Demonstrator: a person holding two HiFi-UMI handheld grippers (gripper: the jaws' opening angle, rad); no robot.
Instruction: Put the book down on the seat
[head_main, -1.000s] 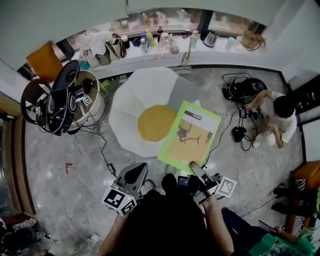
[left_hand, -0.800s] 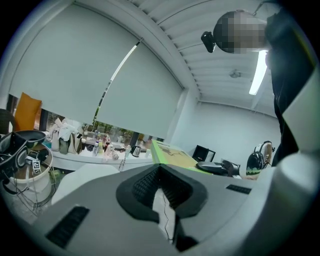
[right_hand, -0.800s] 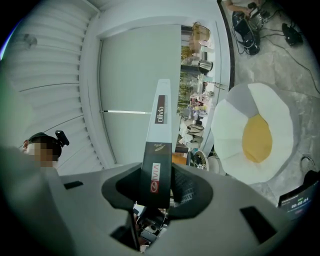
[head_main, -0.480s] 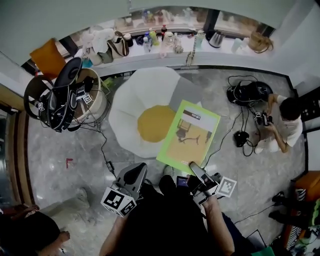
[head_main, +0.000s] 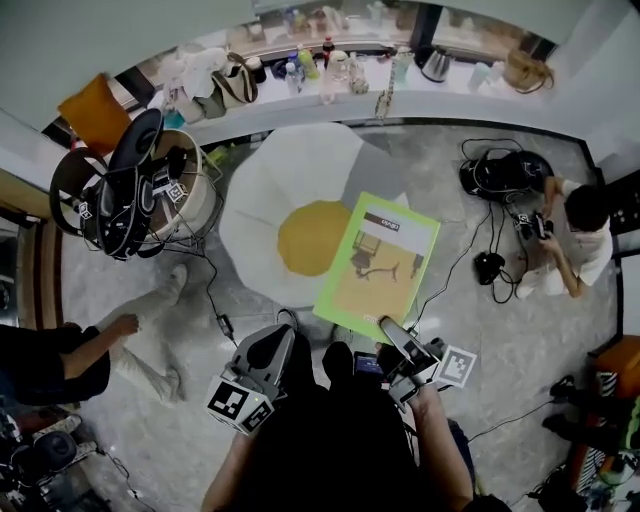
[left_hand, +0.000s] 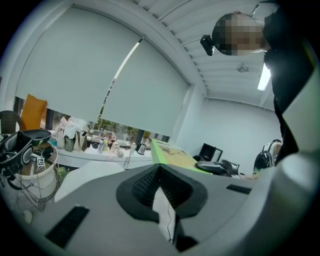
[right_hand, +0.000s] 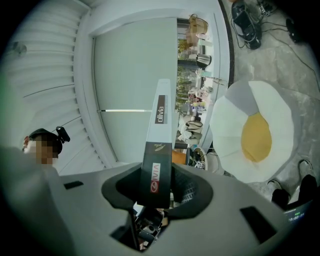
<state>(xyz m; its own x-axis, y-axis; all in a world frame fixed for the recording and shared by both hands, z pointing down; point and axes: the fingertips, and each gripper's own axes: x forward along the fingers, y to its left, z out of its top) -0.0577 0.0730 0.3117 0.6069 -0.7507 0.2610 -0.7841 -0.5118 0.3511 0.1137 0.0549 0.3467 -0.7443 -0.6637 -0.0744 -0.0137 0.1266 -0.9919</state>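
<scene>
The book (head_main: 380, 262), tan-covered with a bright green border, hangs flat above the right part of the seat (head_main: 290, 190), a white egg-shaped cushion with a yellow centre. My right gripper (head_main: 388, 330) is shut on the book's near edge. In the right gripper view the book's spine (right_hand: 159, 135) stands up between the jaws, with the seat (right_hand: 252, 125) below to the right. My left gripper (head_main: 272, 350) hovers left of the book, over the seat's near edge, jaws shut and empty. In the left gripper view the book (left_hand: 170, 152) shows beyond the closed pads (left_hand: 161, 182).
A round rack (head_main: 125, 195) hung with headsets and cables stands left of the seat. A counter (head_main: 330, 95) with bottles and bags runs along the back. One person (head_main: 575, 235) sits on the floor at right beside black gear (head_main: 498, 175); another (head_main: 70, 355) crouches at left.
The book and both grippers have stayed almost still. A person has come in at the lower left, and now reaches a hand and legs across the floor.
</scene>
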